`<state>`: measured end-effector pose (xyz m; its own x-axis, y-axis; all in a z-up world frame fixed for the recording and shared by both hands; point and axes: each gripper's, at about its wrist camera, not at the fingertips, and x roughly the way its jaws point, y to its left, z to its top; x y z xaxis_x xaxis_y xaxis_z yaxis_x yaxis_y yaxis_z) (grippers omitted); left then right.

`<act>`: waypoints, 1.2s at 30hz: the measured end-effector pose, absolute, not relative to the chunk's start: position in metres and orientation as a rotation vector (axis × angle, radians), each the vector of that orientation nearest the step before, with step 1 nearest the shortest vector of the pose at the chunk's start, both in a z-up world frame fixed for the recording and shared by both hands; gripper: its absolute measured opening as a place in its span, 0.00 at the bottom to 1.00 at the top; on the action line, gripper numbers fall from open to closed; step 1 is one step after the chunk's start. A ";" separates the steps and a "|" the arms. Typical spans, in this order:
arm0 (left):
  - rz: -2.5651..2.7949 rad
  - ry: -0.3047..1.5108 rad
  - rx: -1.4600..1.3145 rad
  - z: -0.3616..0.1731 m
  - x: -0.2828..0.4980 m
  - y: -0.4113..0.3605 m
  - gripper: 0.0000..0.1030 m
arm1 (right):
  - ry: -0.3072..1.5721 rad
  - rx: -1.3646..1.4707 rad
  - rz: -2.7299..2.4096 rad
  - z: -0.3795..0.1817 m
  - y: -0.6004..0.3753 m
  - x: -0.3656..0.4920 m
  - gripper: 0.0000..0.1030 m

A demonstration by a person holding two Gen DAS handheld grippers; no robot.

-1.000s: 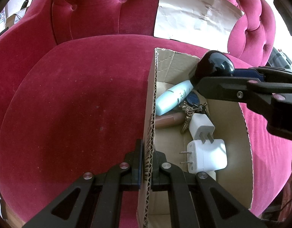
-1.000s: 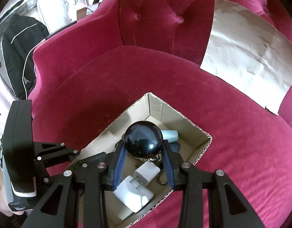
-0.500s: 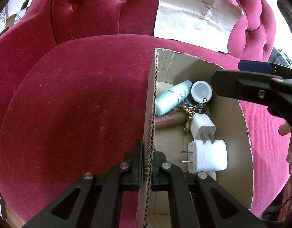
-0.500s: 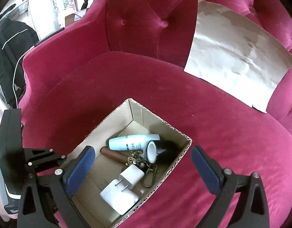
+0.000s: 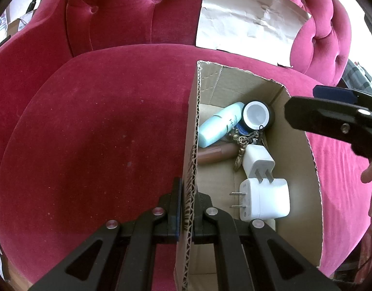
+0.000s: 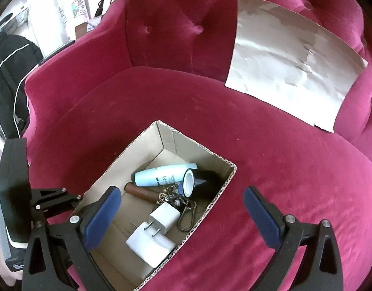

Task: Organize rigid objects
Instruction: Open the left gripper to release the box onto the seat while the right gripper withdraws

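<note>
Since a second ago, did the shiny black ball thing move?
Yes. The black object left the right gripper, whose jaws stand wide open, and dropped into the cardboard box, lying on its side beside the pale blue bottle.

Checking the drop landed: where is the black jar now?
In the right wrist view the black jar lies on its side in the cardboard box, at its far right corner, beside the pale blue bottle.

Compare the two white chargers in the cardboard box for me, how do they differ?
The larger charger is a wide, rounded block lying nearest the camera, prongs pointing at the clamped box wall. The smaller charger is a compact cube farther in, prongs resting against the larger one, touching the keys. Both are white with two flat prongs.
</note>
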<state>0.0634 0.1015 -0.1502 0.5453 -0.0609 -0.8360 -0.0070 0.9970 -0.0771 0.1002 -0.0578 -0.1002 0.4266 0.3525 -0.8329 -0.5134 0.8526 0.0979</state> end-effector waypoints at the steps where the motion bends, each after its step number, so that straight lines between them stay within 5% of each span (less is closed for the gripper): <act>1: -0.031 0.995 -0.072 -0.150 0.064 0.101 0.05 | 0.993 -0.174 0.544 -0.099 -0.059 0.100 1.00; 6: -0.022 0.999 -0.054 -0.147 0.062 0.099 0.08 | 0.991 -0.159 0.519 -0.095 -0.068 0.095 1.00; 7: -0.018 1.002 -0.054 -0.147 0.062 0.099 0.15 | 0.991 -0.153 0.512 -0.094 -0.070 0.094 1.00; 10: -0.006 1.004 -0.056 -0.144 0.060 0.103 0.59 | 0.994 -0.133 0.500 -0.092 -0.076 0.090 1.00; 11: 0.000 0.998 -0.056 -0.142 0.059 0.104 0.65 | 0.995 -0.130 0.494 -0.091 -0.078 0.088 1.00; 16: -0.025 0.995 -0.068 -0.136 0.055 0.106 0.67 | 1.001 -0.105 0.460 -0.088 -0.091 0.077 1.00; 19: -0.024 1.004 -0.046 -0.134 0.051 0.104 0.90 | 0.991 -0.088 0.441 -0.080 -0.098 0.067 1.00; 25: -0.018 0.973 -0.010 -0.119 0.038 0.100 1.00 | 0.991 -0.074 0.384 -0.071 -0.105 0.051 1.00; 36: -0.060 0.986 0.050 -0.103 0.006 0.084 1.00 | 1.008 -0.030 0.292 -0.059 -0.120 0.012 1.00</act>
